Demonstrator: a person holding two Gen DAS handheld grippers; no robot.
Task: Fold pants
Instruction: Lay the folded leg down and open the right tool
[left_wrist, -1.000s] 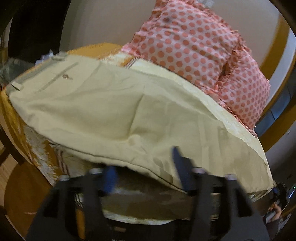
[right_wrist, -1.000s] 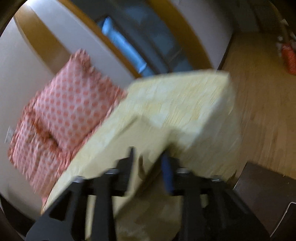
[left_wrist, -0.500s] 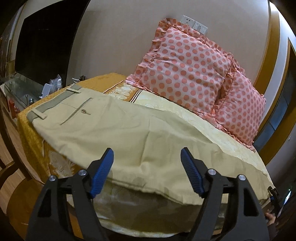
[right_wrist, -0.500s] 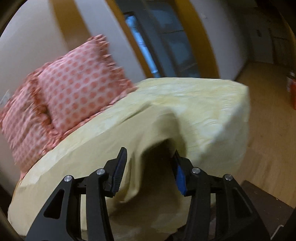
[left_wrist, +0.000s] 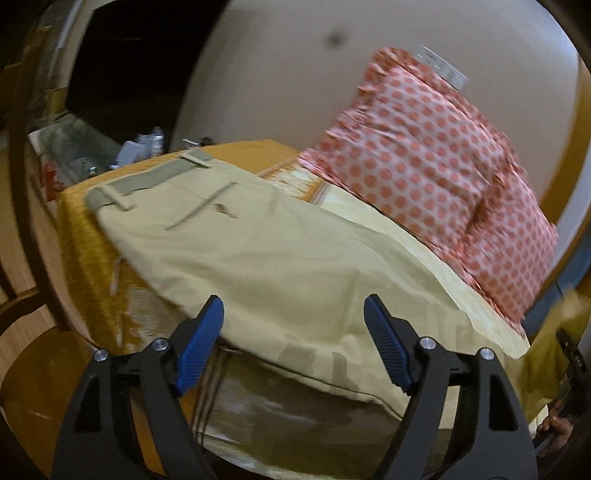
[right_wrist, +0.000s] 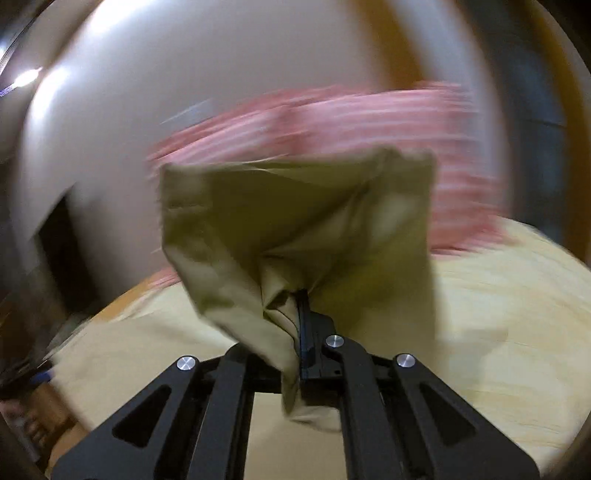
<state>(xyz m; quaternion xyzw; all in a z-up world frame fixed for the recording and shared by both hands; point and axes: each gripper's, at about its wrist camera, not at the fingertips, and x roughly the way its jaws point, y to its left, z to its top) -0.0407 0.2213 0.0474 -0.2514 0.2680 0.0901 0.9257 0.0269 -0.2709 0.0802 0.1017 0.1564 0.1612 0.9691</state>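
Beige pants (left_wrist: 258, 258) lie flat along the bed, waistband (left_wrist: 147, 181) at the far left, legs running right. My left gripper (left_wrist: 295, 343) is open, its blue pads on either side of the near edge of the pants, holding nothing. My right gripper (right_wrist: 299, 325) is shut on the pants' leg end (right_wrist: 295, 229), which stands lifted in front of the camera above the bed. The right wrist view is motion-blurred.
Two pink polka-dot pillows (left_wrist: 424, 166) lean against the wall behind the pants. The bed carries a yellow and orange cover (left_wrist: 85, 229). A cluttered glass table (left_wrist: 74, 147) stands at the far left. Wooden floor (left_wrist: 22, 258) lies beside the bed.
My right gripper has shut on the leg end and lifted it, swinging over the bed. My left gripper has opened wider and stays at the near edge of the pants.
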